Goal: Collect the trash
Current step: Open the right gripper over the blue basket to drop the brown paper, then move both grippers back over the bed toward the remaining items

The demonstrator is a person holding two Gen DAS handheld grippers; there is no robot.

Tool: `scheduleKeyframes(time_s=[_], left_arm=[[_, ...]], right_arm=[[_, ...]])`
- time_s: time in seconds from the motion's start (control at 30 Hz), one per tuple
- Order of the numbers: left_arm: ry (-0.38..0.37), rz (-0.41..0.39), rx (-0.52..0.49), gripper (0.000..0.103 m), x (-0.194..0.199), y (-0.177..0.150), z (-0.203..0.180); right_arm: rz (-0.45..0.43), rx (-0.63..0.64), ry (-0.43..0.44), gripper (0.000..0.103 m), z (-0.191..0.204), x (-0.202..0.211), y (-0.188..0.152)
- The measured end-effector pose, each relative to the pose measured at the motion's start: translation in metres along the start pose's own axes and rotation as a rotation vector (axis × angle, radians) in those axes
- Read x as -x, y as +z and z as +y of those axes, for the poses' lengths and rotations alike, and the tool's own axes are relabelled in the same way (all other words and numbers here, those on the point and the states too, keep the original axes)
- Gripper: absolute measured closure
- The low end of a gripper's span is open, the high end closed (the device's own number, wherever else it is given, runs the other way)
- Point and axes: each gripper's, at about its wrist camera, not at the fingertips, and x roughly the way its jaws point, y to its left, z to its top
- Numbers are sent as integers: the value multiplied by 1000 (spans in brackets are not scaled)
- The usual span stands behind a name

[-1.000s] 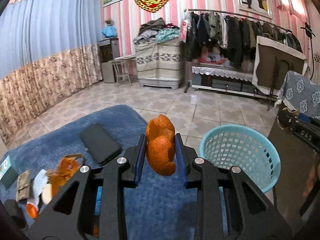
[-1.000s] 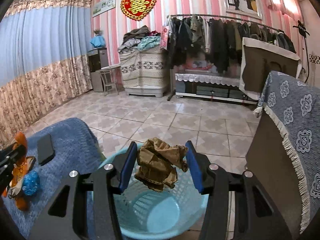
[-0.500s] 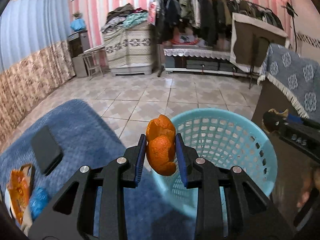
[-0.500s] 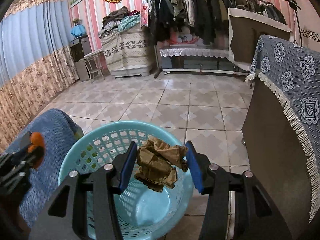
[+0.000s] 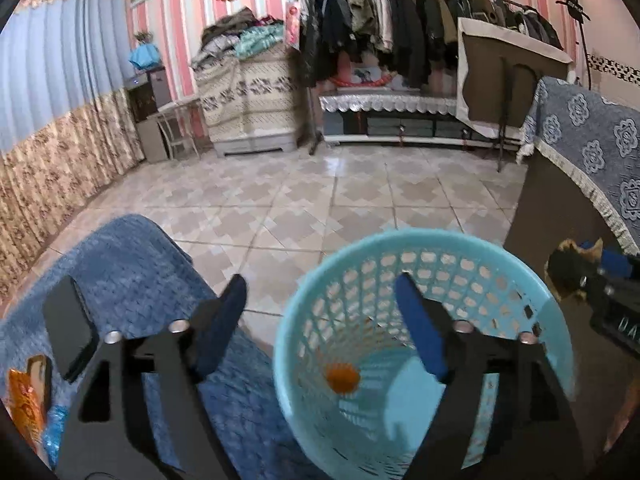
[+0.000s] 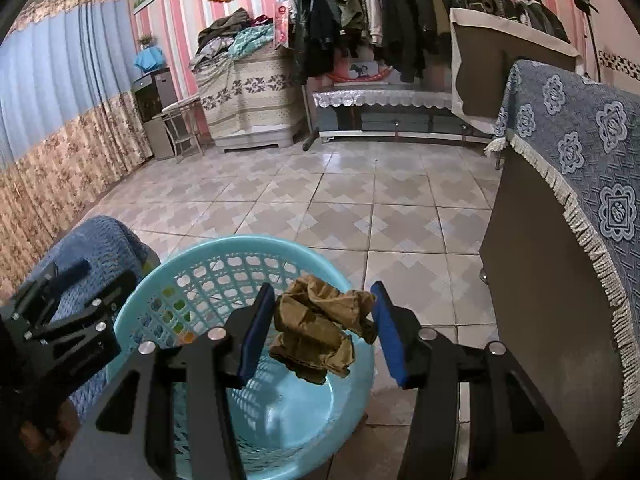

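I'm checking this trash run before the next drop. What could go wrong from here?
1. The crumpled brown paper hangs over the near side of the basket; released carelessly, it might snag a finger or land outside.
2. Both grippers crowd the basket: the left gripper, its jaws opening and empty, could bump the right gripper.
3. The basket looks light; a knock on its rim might tip out the orange peel.

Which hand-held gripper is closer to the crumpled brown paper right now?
Right. The right hand-held gripper is clamped on the crumpled brown paper over the blue basket; the left hand-held gripper, jaws opening and empty, is beside it.
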Motion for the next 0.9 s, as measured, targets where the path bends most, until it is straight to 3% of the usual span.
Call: scheduleKeyframes(time_s=[0.2,0.4,0.47,0.73,0.9], left_arm=[[56,-21,39,12,13,5,25],[99,-24,66,7,26,1,45],[106,-17,75,7,29,-2,51],[154,-25,110,7,52,-12,76],[201,-59,118,6,75,-13,92]], right_arm=[[5,13,18,53,8,-6,0],[16,26,42,51,27,-17,-4],[19,31,36,38,33,-19,-5],[7,43,8,10,37,-13,-1],[-3,62,26,10,44,-5,0]])
